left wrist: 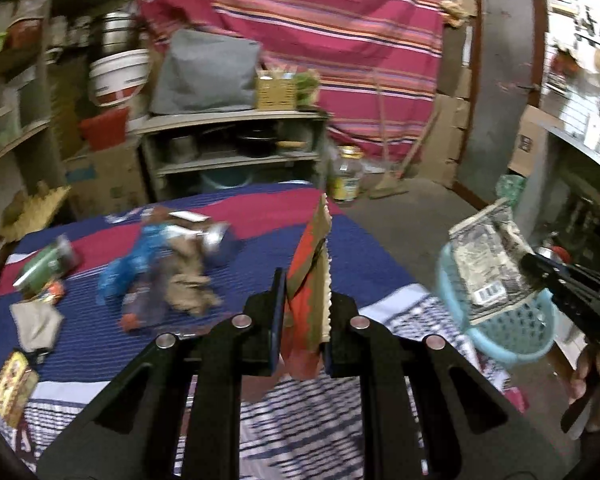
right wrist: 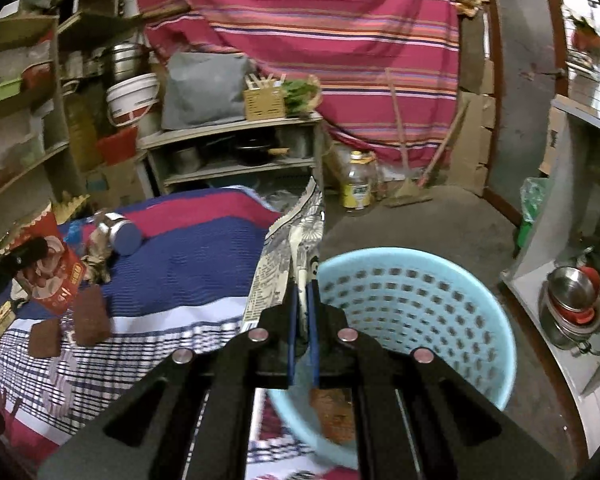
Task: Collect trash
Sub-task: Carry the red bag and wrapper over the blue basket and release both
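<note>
My left gripper (left wrist: 303, 312) is shut on a red and tan snack wrapper (left wrist: 310, 264), held upright above the striped bed cloth (left wrist: 340, 236). It also shows in the right wrist view (right wrist: 56, 268) at far left. My right gripper (right wrist: 303, 300) is shut on a grey printed wrapper (right wrist: 288, 256), held over the near rim of a light blue perforated basket (right wrist: 440, 304). In the left wrist view that wrapper (left wrist: 486, 264) hangs above the basket (left wrist: 516, 332). Loose trash lies on the cloth: a blue wrapper (left wrist: 136, 264), crumpled brown paper (left wrist: 188, 276), a green packet (left wrist: 46, 266).
A low shelf (left wrist: 236, 140) with pots stands beyond the bed. A yellow-capped jar (right wrist: 356, 184) and a broom (right wrist: 408, 184) are on the floor. Steel bowls (right wrist: 572, 300) sit at right. A brown item (right wrist: 332, 412) lies in the basket.
</note>
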`<state>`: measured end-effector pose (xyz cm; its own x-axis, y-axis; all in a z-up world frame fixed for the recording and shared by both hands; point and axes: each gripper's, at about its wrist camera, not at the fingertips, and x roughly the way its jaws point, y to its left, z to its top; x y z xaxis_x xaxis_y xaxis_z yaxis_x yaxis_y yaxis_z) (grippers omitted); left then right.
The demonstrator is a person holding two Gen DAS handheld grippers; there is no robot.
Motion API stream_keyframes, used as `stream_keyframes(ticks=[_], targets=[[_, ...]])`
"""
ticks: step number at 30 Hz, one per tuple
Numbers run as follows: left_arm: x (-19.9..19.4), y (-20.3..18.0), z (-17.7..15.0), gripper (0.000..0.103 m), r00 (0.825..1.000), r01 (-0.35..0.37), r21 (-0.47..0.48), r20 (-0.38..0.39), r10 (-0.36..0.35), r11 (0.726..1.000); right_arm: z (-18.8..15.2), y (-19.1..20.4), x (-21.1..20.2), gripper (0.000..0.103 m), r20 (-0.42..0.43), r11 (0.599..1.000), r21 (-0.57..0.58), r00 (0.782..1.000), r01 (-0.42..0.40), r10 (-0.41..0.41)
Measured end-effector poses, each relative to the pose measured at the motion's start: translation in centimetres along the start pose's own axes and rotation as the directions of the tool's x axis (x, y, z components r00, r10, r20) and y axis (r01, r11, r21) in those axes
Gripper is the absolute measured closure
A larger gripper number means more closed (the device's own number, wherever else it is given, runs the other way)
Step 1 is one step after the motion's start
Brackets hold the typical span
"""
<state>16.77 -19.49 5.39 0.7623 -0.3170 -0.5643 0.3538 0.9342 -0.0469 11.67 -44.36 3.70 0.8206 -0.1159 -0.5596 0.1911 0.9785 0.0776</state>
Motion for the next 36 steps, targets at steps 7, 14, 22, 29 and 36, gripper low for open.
stream_keyframes(ticks=[7,14,22,29,36], targets=[[1.7,-5.6,0.4,0.089,0.997,0.081,0.069,0.0,-0.081,0.994,-0.6,-4.2,-0.4,0.098,0.001,0.997,0.06,0.999,0.054,-0.054],[3.7,-10.4,0.6,0.089,0.988,0.157,0.1,-0.028,-0.155,0.983,-1.5,-7.2,-0.3,0.098,-0.011,0.992,0.091,0.996,0.085,-0.084],[6.3,-14.3,0.2,0.089,0.972,0.229,0.11,-0.082,-0.221,0.967,-2.3,-9.9,-0.2,0.098,-0.02,0.986,0.12,0.993,0.115,-0.114],[7.9,-17.3,-0.3,0.089,0.96,0.269,0.148,-0.116,-0.253,0.952,-2.9,-11.7,0.0,0.098,-0.031,0.981,0.146,0.992,0.129,-0.126],[8.5,-18.9,-0.4,0.088,0.956,0.284,0.173,-0.125,-0.265,0.943,-3.2,-11.9,0.2,0.098,-0.036,0.979,0.153,0.991,0.136,-0.132]])
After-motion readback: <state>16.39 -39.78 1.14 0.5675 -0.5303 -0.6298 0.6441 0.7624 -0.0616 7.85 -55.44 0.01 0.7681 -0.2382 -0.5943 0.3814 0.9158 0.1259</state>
